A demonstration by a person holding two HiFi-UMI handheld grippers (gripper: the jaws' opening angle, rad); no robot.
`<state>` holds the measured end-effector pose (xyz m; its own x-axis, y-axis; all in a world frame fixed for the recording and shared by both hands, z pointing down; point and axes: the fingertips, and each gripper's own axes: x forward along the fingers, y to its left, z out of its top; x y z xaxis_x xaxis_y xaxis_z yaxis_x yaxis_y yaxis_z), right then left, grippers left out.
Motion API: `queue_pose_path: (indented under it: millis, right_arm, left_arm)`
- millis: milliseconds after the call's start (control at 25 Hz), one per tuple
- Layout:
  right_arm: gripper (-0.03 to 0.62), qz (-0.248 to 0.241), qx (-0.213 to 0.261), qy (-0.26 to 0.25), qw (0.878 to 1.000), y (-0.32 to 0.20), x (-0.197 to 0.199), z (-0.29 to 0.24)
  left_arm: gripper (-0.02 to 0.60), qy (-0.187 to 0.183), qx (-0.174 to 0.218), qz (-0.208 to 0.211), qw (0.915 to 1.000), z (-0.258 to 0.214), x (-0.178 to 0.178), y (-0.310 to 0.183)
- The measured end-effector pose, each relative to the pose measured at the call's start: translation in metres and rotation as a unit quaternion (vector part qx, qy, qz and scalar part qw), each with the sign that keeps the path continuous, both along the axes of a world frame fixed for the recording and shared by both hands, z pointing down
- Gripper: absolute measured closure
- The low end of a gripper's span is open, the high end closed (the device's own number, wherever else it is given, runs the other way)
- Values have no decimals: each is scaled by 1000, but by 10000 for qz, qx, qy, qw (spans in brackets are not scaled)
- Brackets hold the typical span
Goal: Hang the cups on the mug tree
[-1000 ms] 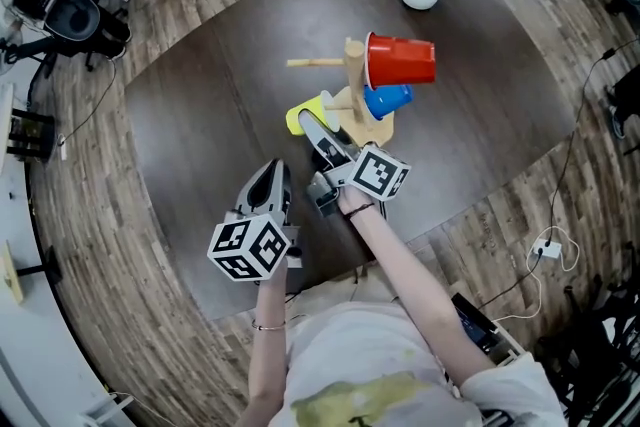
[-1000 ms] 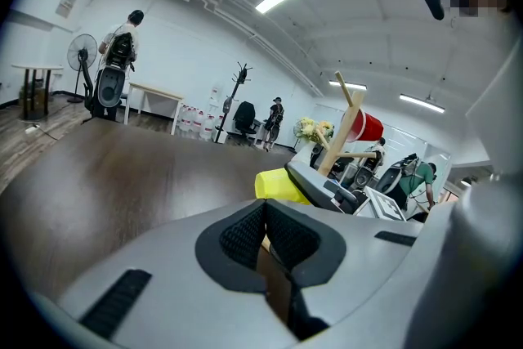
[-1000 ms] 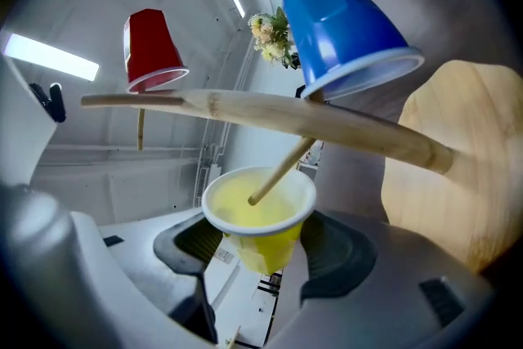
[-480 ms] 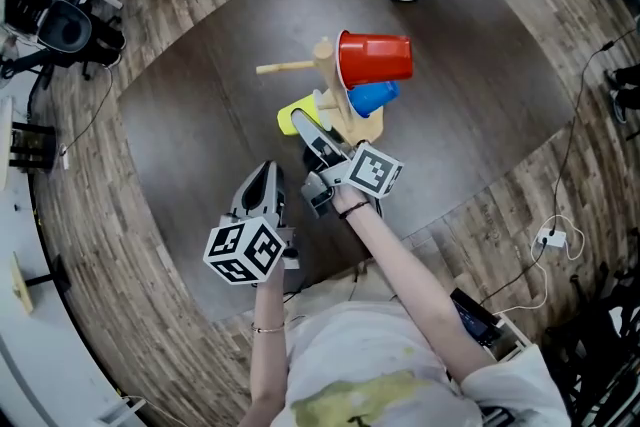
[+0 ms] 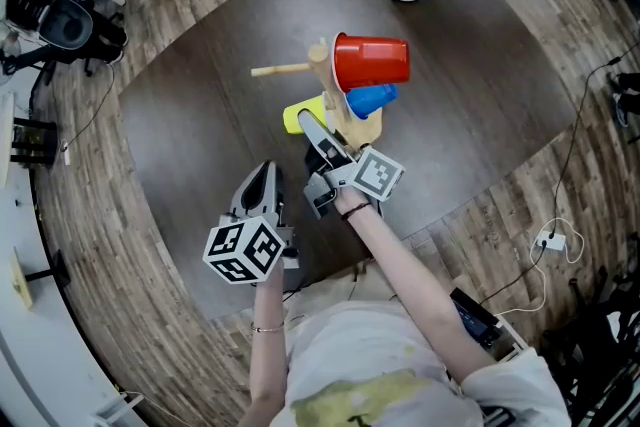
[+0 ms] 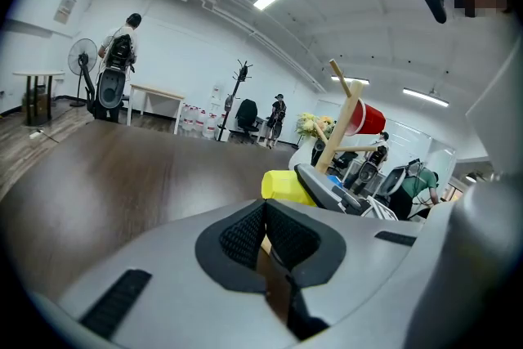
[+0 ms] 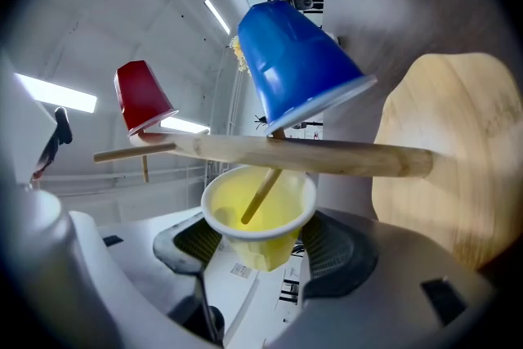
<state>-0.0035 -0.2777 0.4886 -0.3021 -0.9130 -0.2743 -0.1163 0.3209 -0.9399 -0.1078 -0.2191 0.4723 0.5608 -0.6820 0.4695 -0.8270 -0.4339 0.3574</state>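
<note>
Right gripper [image 7: 261, 248] grips the yellow cup [image 7: 257, 217], its jaws wide apart with one pad against each side of the tapered wall. In the right gripper view the cup's long axis runs from 6 to 12 o'clock, mouth toward 12. A peg of the mug tree [image 7: 310, 155] pokes into it (tip past the rim). In the head view the cup lies sideways at 9 o'clock of the tree's base, mouth toward the trunk. A blue cup [image 5: 371, 99] and a red cup [image 5: 370, 62] hang on other pegs. Left gripper [image 6: 265, 226], at 7 o'clock of the right one, has its jaws closed together on nothing, over the dark table [image 5: 200, 135].
</note>
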Motion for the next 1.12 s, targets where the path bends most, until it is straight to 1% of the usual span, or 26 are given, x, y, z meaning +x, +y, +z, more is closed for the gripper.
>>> queue_pose_path:
  millis: [160, 280, 440, 680, 920, 1040, 1120]
  right_arm:
    - [295, 12, -31, 35, 10000, 1, 0, 2]
    - [275, 23, -79, 20, 10000, 2, 1, 5]
    - [238, -100, -95, -43, 9999, 2, -2, 6]
    - [206, -229, -221, 44, 9995, 2, -9, 12]
    - [198, -390, -385, -21, 9985, 9, -19, 20]
    - [198, -557, -377, 51, 9977, 12, -26, 20]
    - [198, -675, -453, 28, 9967, 14, -31, 23]
  left_arm:
    - [558, -13, 2, -21, 10000, 0, 1, 0]
    - [558, -14, -5, -34, 10000, 0, 0, 1]
    - [558, -4, -5, -53, 10000, 0, 1, 1]
    - [558, 12, 11, -77, 10000, -1, -1, 0]
    - [558, 35, 29, -77, 10000, -2, -4, 5]
    - [558, 43, 26, -76, 10000, -3, -6, 7]
    - [558, 42, 28, -75, 10000, -4, -7, 8]
